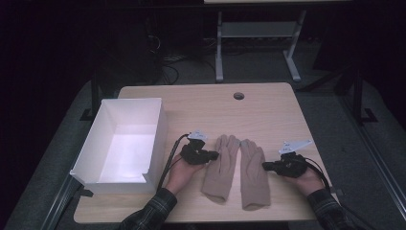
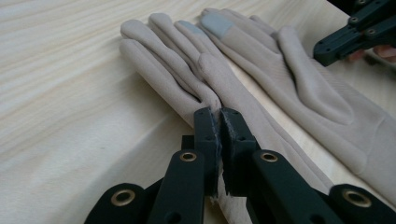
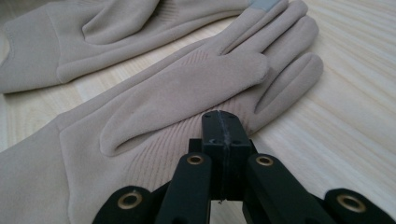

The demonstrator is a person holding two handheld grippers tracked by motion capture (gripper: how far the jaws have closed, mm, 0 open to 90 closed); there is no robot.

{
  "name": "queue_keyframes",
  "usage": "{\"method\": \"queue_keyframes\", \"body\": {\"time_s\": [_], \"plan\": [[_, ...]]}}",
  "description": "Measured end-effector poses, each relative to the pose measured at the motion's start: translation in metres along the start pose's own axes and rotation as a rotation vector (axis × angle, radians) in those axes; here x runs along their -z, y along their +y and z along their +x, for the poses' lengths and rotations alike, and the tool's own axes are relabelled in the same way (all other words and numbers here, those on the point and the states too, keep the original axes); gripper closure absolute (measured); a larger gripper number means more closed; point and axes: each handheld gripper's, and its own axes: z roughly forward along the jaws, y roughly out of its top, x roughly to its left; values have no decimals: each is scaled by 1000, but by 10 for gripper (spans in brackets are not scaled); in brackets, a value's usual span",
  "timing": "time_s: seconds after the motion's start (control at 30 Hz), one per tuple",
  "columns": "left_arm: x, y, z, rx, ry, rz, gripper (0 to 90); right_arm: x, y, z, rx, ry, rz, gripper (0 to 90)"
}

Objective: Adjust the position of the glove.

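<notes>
Left tongs point(image 1: 213, 155): jaws clenched, and in the left gripper view point(image 2: 219, 122) a thin edge of fabric sits pinched between the pads, so they are gripping the left glove point(image 1: 221, 165) at its outer edge, about where the fingers meet the palm. Tips point toward the gloves, low on the desk point(image 1: 268, 110).

Right tongs point(image 1: 265, 166): jaws fully clenched, pad on pad, nothing between them in the right gripper view point(image 3: 222, 122). Tips sit at the outer edge of the right glove point(image 1: 253, 172), just over the palm below the thumb; whether they touch the fabric I cannot tell.

Gloves: beige pair, flat, side by side between the two tongs, fingers pointing away from the person, cuffs toward the near desk edge. Left glove point(image 2: 187, 70) runs straight out ahead of the left tongs. Right glove point(image 3: 187, 93) spreads ahead of the right tongs and to their left, thumb folded across the palm. Grey pad on a fingertip of the right glove point(image 2: 217, 23). The two gloves lie just beside each other, close at the fingers.

Further out: white box point(image 1: 158, 129), open top, beyond the left tongs on the side away from the gloves, near the left hand point(image 1: 179, 172). Right hand point(image 1: 306, 179) at the opposite desk edge.
</notes>
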Motion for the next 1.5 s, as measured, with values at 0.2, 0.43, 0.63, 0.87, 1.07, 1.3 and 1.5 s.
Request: {"method": "queue_keyframes", "body": {"time_s": [0.2,0.43,0.63,0.87,1.07,1.3,1.5], "plan": [[3,-1,-7,-3,-30,-1,856,-4,2,6,17,18,7,899],[8,2,-9,4,-56,-15,856,-11,7,14,32,44,10,899],[16,5,-9,14,-75,-31,856,-18,13,21,40,52,16,899],[21,10,-12,17,-106,-56,856,-30,21,28,62,67,17,899],[19,13,-16,28,-129,-65,856,-36,27,31,75,67,17,899],[14,16,-20,24,-142,-58,855,-45,35,38,86,79,22,899],[5,19,-25,14,-150,-44,856,-50,40,42,93,83,26,900]]}}
